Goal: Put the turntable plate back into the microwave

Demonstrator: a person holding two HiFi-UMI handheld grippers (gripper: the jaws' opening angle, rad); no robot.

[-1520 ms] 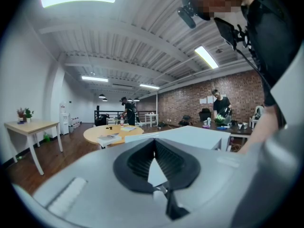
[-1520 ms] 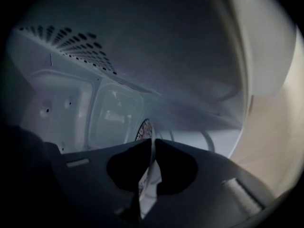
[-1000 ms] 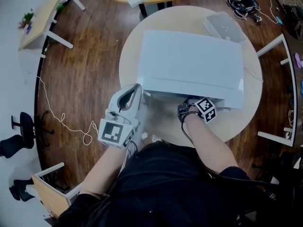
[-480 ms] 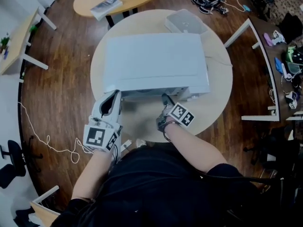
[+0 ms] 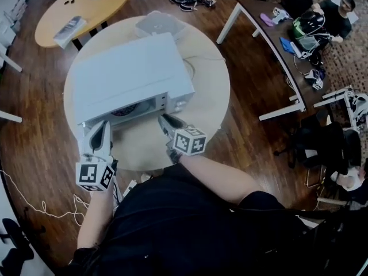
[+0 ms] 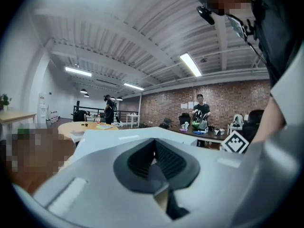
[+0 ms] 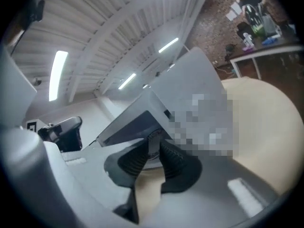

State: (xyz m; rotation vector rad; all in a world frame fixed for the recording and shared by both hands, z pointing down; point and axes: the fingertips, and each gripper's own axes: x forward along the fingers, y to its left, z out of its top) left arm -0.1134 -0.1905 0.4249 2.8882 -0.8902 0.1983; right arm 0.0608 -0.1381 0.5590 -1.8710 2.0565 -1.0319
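Note:
The white microwave (image 5: 126,73) stands on a round beige table (image 5: 207,96), its dark cavity (image 5: 138,107) facing me. A round patterned shape inside looks like the turntable plate (image 5: 123,110). My right gripper (image 5: 164,118) hovers just outside the opening near the control panel. In the right gripper view its jaws (image 7: 154,144) are closing to a narrow gap, with nothing held, and point at the cavity. My left gripper (image 5: 99,125) is at the microwave's front left corner, shut and empty, as the left gripper view (image 6: 153,151) also shows. The door is not clearly visible.
A white box (image 5: 158,22) sits behind the microwave on the table. An oval orange table (image 5: 80,7) is at the far left. A cluttered desk (image 5: 276,33) with a seated person (image 5: 339,7) is at the right. A cable (image 5: 23,194) trails on the floor.
My right gripper has drawn back out of the microwave's opening, risen and rolled. The left gripper has shifted along the front left corner. The head view has swung, so the microwave's cavity now shows.

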